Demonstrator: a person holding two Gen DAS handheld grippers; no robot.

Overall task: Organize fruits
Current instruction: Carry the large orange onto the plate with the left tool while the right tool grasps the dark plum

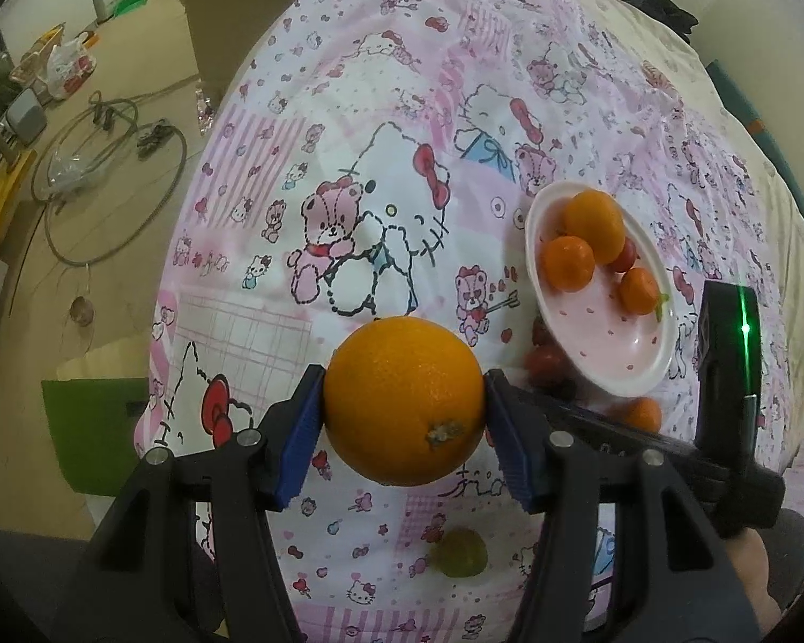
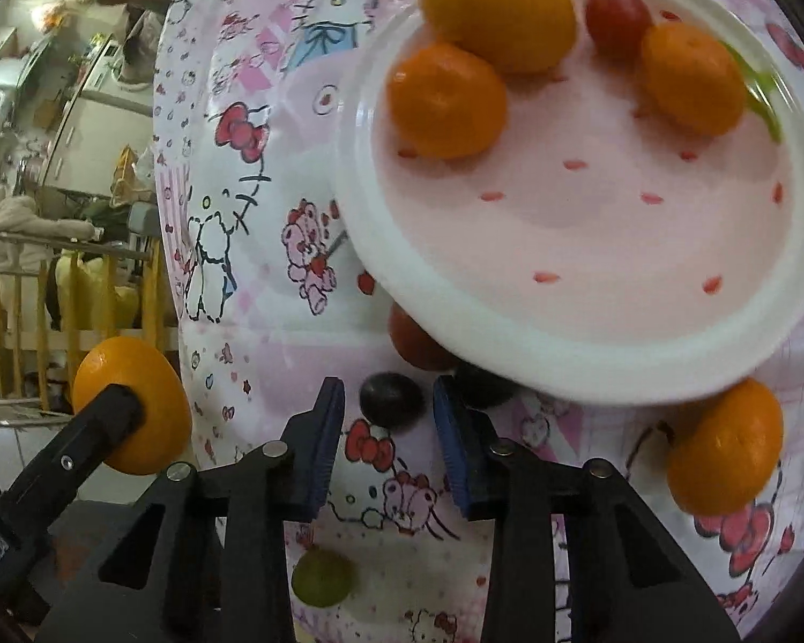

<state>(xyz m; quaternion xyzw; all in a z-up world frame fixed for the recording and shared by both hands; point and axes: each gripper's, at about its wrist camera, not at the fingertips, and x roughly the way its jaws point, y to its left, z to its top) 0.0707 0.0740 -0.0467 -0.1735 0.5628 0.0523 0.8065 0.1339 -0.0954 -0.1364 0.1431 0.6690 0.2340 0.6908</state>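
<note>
My left gripper (image 1: 404,373) is shut on a large orange (image 1: 402,402), held above the Hello Kitty bedsheet (image 1: 348,107). The same orange (image 2: 150,391) shows at the left of the right wrist view. To the right lies a pink-and-white plate (image 1: 616,359) holding an orange (image 2: 498,5), two mandarins (image 2: 445,102) and a cherry tomato (image 2: 616,16). My right gripper (image 2: 388,383) hangs just below the plate's rim (image 2: 509,321). A dark grape (image 2: 391,402) sits between its blue pads (image 2: 321,445), with a thin gap on each side.
A second dark grape (image 2: 482,386) and a red tomato (image 2: 412,343) are tucked under the plate's rim. A mandarin (image 2: 723,450) and a green grape (image 2: 321,581) lie loose on the sheet. The bed's edge drops at the left to a floor with hoses (image 1: 107,161).
</note>
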